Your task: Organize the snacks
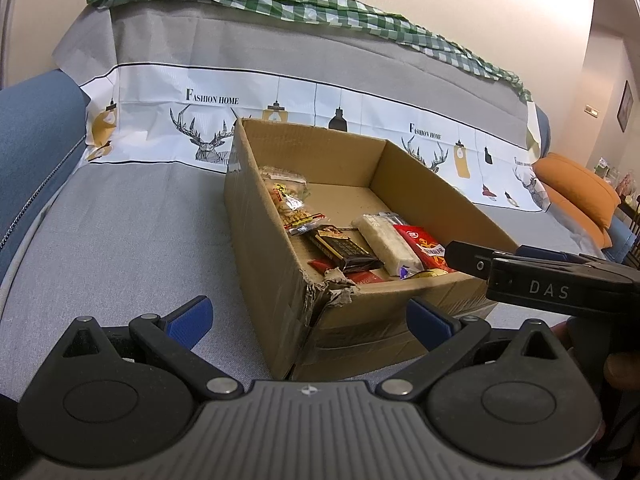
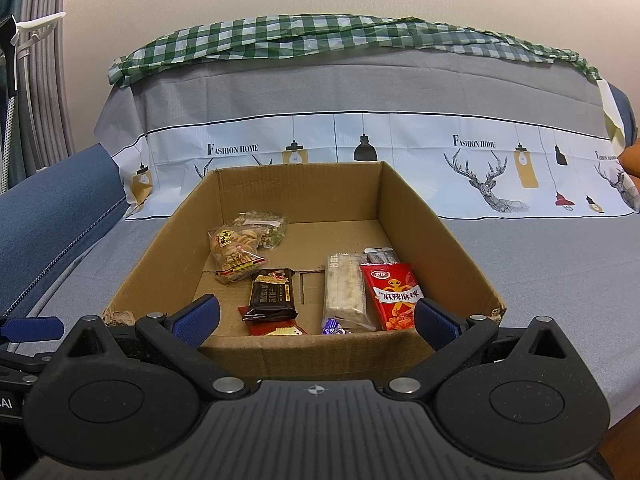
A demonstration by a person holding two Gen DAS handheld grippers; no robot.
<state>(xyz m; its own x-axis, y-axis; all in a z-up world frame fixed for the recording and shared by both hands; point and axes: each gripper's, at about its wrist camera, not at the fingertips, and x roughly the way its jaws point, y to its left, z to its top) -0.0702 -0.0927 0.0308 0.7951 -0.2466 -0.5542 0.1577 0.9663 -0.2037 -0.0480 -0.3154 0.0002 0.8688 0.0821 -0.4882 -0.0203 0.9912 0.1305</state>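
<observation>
An open cardboard box (image 2: 440, 236) (image 1: 264, 232) stands on the grey sofa seat. Inside lie a clear bag of peanuts (image 2: 236, 254) (image 1: 292, 208), a second clear bag (image 2: 266, 224) behind it, a dark brown packet (image 2: 272, 294) (image 1: 344, 250), a white bar (image 2: 345, 288) (image 1: 386, 244), a red spicy-snack packet (image 2: 394, 292) (image 1: 420, 244) and small red and purple wrappers along the near wall. My left gripper (image 1: 310, 320) is open and empty at the box's torn near corner. My right gripper (image 2: 316, 318) is open and empty over the near wall; it also shows in the left wrist view (image 1: 520, 276).
The sofa has a blue armrest (image 2: 52, 204) at left and a backrest draped in grey printed cloth (image 2: 360, 92) with a green checked cloth (image 2: 320, 36) on top. An orange cushion (image 1: 576, 196) lies at the far right. Grey seat (image 1: 120, 240) stretches left of the box.
</observation>
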